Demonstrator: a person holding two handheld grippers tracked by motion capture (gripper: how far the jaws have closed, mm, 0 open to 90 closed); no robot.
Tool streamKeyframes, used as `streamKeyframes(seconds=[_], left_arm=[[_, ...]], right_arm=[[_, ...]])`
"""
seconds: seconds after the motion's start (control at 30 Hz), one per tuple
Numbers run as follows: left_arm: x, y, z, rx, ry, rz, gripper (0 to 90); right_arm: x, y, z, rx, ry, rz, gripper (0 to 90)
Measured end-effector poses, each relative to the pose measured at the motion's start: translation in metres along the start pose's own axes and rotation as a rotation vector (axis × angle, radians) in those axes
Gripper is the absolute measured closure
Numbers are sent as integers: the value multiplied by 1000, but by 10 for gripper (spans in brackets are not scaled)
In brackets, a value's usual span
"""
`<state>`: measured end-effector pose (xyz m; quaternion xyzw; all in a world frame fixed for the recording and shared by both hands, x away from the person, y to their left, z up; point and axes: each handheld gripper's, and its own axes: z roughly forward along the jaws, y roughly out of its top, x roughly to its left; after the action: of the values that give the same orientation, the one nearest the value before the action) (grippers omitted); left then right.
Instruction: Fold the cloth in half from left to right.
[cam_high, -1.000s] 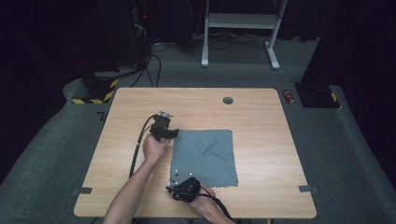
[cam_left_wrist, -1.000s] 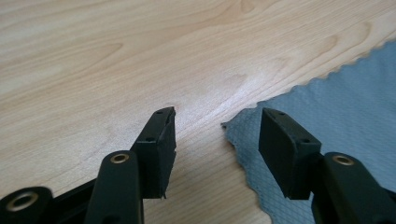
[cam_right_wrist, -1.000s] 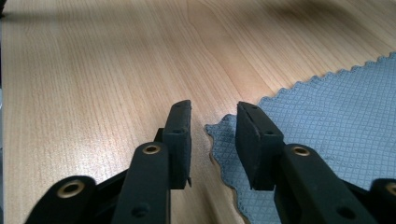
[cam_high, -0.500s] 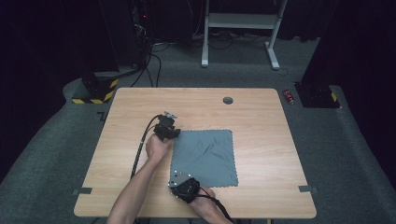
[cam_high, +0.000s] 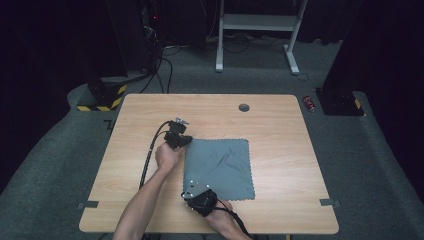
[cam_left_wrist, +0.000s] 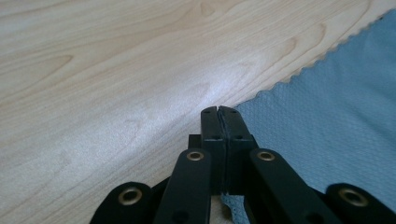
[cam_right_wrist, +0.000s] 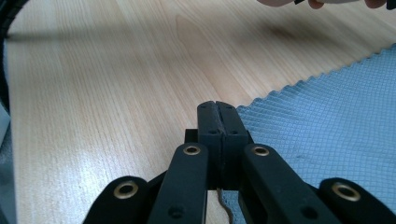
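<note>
A grey-blue cloth (cam_high: 220, 167) lies flat on the wooden table (cam_high: 280, 150), right of both hands. My left gripper (cam_high: 179, 140) sits at the cloth's far left corner. In the left gripper view it (cam_left_wrist: 218, 111) is shut, with the cloth (cam_left_wrist: 327, 116) running in under its jaws. My right gripper (cam_high: 197, 196) is at the cloth's near left corner, by the table's front edge. In the right gripper view it (cam_right_wrist: 217, 107) is also shut, and the cloth (cam_right_wrist: 327, 112) edge passes beneath the closed jaws.
A black grommet (cam_high: 244, 107) is set in the table near its far edge. A black cable (cam_high: 150, 155) trails from the left gripper along the forearm. A red object (cam_high: 311, 104) lies on the floor past the right far corner. Bare wood spreads left and right of the cloth.
Both hands have edged slightly to the right at the cloth's left corners. The cloth lies as before.
</note>
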<state>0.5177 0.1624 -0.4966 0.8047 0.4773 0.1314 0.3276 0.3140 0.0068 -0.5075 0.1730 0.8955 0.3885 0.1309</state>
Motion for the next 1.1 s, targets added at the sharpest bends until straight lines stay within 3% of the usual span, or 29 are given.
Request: streamKeyframes(seconds=[0.2,0.47,0.7,0.9,1.1], left_arm=[[1,10,-11,-41,-35,-7,895],[17,7,-28,-57,-36,-39,896],[26,6,-51,-81,-24,-49,894],[17,8,-43,-73,-20,-39,893],[-5,17,-19,-57,-54,-15,893]], right_arm=[[0,7,-5,-18,0,-3,900],[0,21,-5,-37,24,-8,900],[3,31,-9,-90,56,-2,900],[-2,22,-21,-113,36,31,900],[-14,-6,-39,-111,-17,98,900]])
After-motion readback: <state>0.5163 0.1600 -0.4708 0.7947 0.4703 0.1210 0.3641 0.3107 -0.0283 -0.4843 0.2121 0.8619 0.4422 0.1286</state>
